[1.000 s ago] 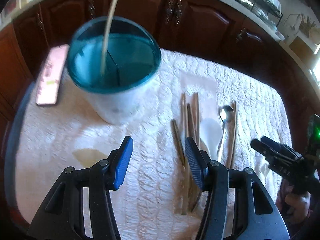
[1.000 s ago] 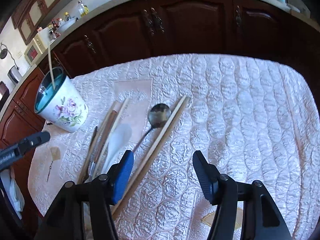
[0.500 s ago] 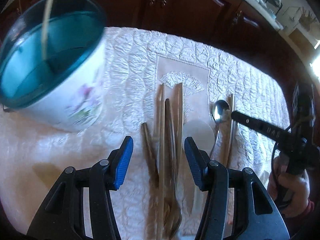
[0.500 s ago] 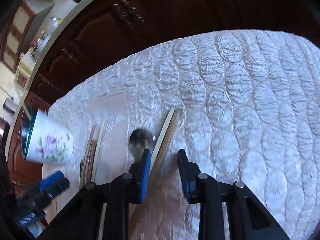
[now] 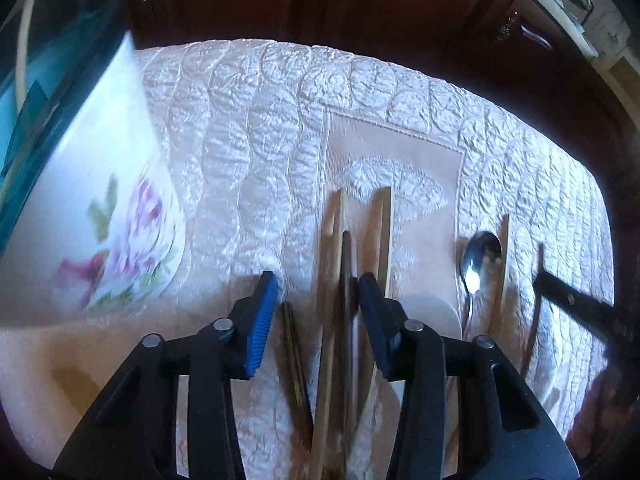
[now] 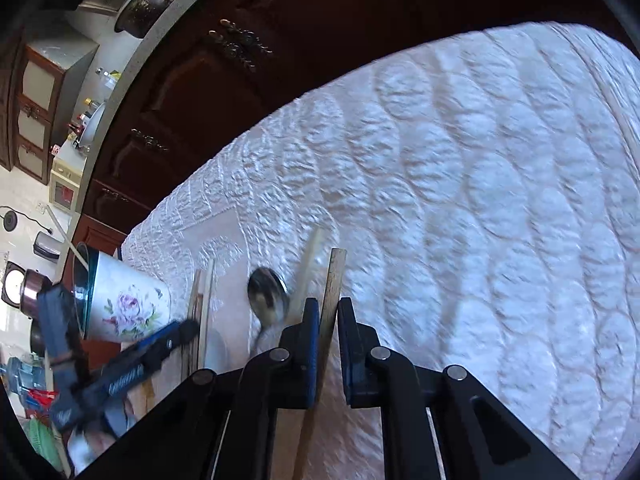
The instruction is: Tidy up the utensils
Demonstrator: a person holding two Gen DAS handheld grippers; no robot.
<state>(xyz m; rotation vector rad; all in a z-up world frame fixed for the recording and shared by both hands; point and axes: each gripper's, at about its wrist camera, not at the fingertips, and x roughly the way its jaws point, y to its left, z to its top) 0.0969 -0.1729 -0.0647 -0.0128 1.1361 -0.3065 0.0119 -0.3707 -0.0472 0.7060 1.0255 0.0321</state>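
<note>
Several wooden chopsticks (image 5: 332, 320) lie side by side on the quilted cloth (image 5: 240, 128), running between the pads of my left gripper (image 5: 319, 314). Its jaws are closing and do not press on them. To their right lie a white ceramic spoon (image 5: 434, 316) and a metal spoon (image 5: 478, 264). My right gripper (image 6: 329, 314) is closing, its pads against a single light wooden chopstick (image 6: 335, 280) that sticks out ahead of them. That chopstick (image 5: 537, 280) also shows in the left wrist view. The floral cup (image 5: 100, 220) with a teal inside stands at the left and holds one pale stick (image 5: 22, 40).
Dark wooden cabinet doors (image 5: 360, 8) stand just beyond the table's far edge. A beige embroidered panel (image 5: 392, 168) sits under the utensils. The right half of the cloth (image 6: 500, 200) is bare. The left gripper's finger (image 6: 176, 334) reaches in near the cup (image 6: 128, 304).
The left gripper swung right from the cup, sank over the chopstick bundle and narrowed its jaws. The right gripper rolled, sank and closed around one chopstick.
</note>
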